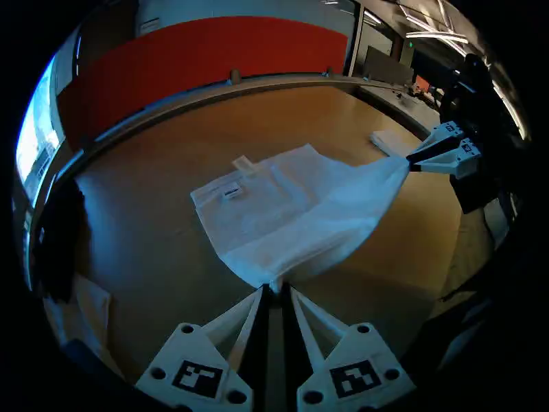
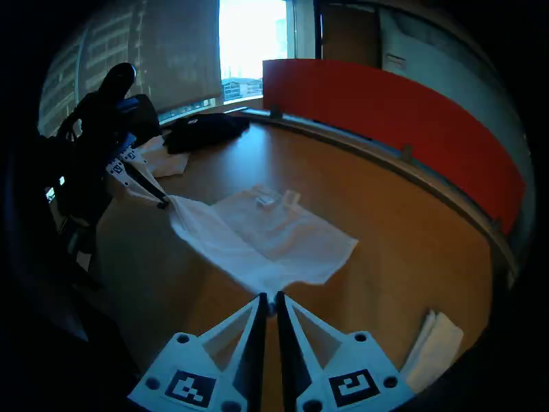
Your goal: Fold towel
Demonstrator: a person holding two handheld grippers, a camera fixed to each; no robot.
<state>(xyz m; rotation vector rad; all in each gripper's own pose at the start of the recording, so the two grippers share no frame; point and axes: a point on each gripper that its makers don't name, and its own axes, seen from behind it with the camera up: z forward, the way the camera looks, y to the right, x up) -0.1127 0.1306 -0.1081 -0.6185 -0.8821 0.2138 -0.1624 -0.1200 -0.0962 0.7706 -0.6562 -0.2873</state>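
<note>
Left gripper view, from the left: a dark heap [image 1: 58, 233] sits at the left edge of the desk [image 1: 151, 206], with a pale cloth [image 1: 86, 302] beside it toward the near corner. The white towel [image 1: 295, 206] lies around the middle of the desk. Its far part is flat on the wood with a small label [image 1: 233, 191] showing, and its near edge is raised. At the bottom, the left gripper [image 1: 276, 288] has its fingers drawn together on one raised corner, the fabric pinched between the tips. Farther right, the right gripper [image 1: 410, 162] is clamped on the other raised corner, so that edge hangs stretched between the two. Just behind it a folded white cloth [image 1: 388, 141] lies near the desk's right edge. A red partition [image 1: 206, 55] runs along the far edge.

Right gripper view, from the left: the left gripper nips its corner above the desk, with the dark heap behind it under a bright window [image 2: 250, 48]. The towel spreads across the middle, and the right gripper's own fingers meet on its near corner. The folded cloth lies by the near right corner.
</note>
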